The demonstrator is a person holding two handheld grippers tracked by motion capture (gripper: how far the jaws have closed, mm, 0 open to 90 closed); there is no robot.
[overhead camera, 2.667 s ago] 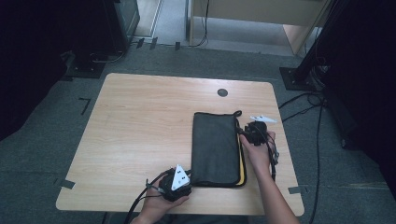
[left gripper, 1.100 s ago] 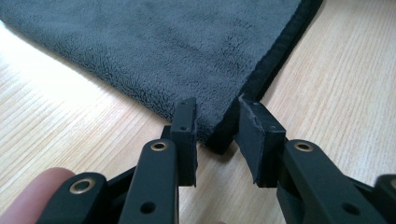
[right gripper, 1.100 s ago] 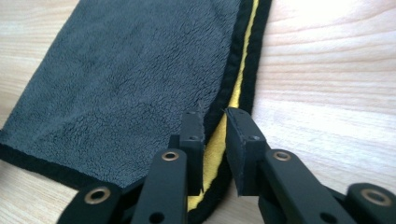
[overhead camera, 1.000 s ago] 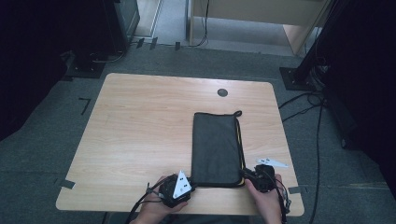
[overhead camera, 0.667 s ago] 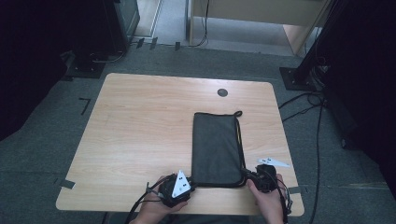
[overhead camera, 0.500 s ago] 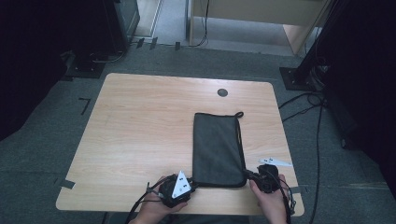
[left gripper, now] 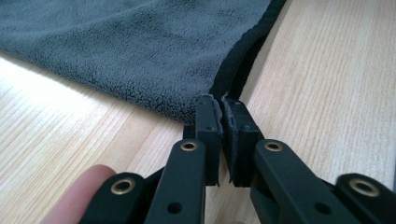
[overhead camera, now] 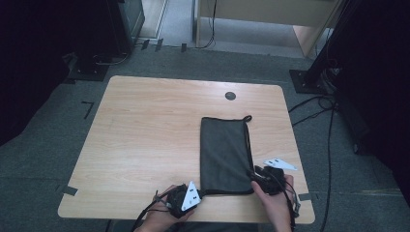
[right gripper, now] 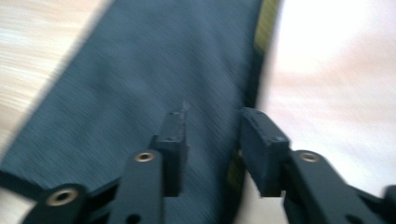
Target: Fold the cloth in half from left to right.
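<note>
A dark grey cloth [overhead camera: 225, 154] is lying folded lengthwise on the right half of the wooden bench [overhead camera: 145, 140], its near edge close to the bench's near edge. The left tongs [left gripper: 221, 108] are pinching the cloth's near left corner, their jaws pressed almost together on the black hem. The right tongs [right gripper: 212, 126] are hovering over the cloth's near right corner, jaws parted and gripping nothing, though that view is blurred.
</note>
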